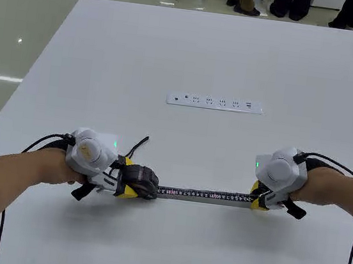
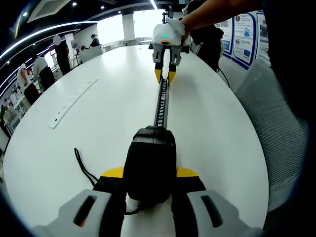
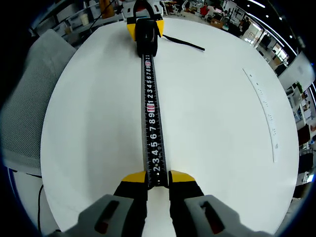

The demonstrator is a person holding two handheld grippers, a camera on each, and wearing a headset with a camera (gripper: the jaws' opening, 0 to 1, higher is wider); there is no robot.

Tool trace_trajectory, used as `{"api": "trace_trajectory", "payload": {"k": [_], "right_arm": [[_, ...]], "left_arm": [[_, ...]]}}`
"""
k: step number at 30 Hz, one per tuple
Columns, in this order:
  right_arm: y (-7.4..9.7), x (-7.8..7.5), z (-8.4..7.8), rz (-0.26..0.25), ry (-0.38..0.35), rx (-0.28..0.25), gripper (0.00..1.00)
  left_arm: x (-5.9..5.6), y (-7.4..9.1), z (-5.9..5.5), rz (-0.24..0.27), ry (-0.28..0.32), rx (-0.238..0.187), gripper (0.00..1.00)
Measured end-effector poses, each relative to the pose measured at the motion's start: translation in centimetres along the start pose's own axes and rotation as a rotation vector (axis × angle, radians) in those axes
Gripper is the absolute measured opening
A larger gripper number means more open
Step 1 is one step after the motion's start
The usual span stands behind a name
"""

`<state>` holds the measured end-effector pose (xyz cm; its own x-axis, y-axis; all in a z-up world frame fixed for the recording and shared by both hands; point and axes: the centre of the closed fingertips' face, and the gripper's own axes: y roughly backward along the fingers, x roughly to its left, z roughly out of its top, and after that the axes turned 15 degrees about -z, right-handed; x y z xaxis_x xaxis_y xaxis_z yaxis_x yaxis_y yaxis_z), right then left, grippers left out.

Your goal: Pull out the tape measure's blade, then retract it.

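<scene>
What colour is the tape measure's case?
The case is black, clearest in the left gripper view.

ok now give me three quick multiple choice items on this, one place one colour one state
1. Where is the long white power strip? A) beyond the dark numbered blade B) under it C) on the floor
2. The right gripper's fingertips are: A) red B) yellow C) green
3. The black tape measure's blade is: A) fully retracted B) pulled out C) snapped

Answers: 1A, it lies farther up the table; 2B, yellow tips pinch the blade end; 3B, it spans from the left gripper to the right gripper.
</scene>
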<state>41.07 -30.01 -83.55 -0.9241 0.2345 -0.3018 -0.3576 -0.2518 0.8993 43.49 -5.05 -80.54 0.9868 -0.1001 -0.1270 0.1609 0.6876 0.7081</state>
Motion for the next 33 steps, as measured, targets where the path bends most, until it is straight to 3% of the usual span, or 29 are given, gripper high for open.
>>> {"api": "trace_trajectory", "payload": {"k": [11,12,14,16,17,20,22,24,25,28,33], "right_arm": [[0.2,0.2,0.5,-0.008,-0.008,0.000,0.16],[0.3,0.1,0.6,-0.010,-0.012,0.001,0.17],[0.4,0.0,0.7,-0.015,-0.024,-0.001,0.19],[0.7,-0.1,0.7,-0.018,-0.048,-0.002,0.20],[0.8,-0.2,0.7,-0.025,-0.060,-0.002,0.23],[1.1,-0.7,0.7,-0.044,-0.111,-0.010,0.29],[1.6,-0.8,0.9,-0.052,-0.142,-0.019,0.31],[1.9,-0.9,0.8,-0.060,-0.146,-0.024,0.35],[2.1,-1.0,0.8,-0.066,-0.156,-0.023,0.37],[2.6,-1.1,0.7,-0.082,-0.191,-0.028,0.43],[3.6,-1.2,0.5,-0.123,-0.259,-0.043,0.50]], "left_arm": [[0.1,0.4,-0.2,0.011,0.036,0.005,0.31],[0.6,0.7,-0.4,0.047,0.081,-0.014,0.33],[1.0,1.4,-0.3,0.066,0.078,-0.025,0.40],[1.6,2.3,-0.6,0.123,0.128,-0.034,0.50],[1.3,2.5,-0.4,0.113,0.124,-0.048,0.51],[0.8,3.3,-0.4,0.125,0.103,-0.051,0.50],[1.0,3.7,-0.6,0.162,0.105,-0.051,0.49],[1.0,4.1,-1.2,0.176,0.196,-0.058,0.48],[1.1,4.3,-1.4,0.183,0.251,-0.083,0.48],[1.6,5.6,-1.2,0.233,0.294,-0.144,0.55],[1.6,7.1,-1.5,0.280,0.340,-0.194,0.64]]}}
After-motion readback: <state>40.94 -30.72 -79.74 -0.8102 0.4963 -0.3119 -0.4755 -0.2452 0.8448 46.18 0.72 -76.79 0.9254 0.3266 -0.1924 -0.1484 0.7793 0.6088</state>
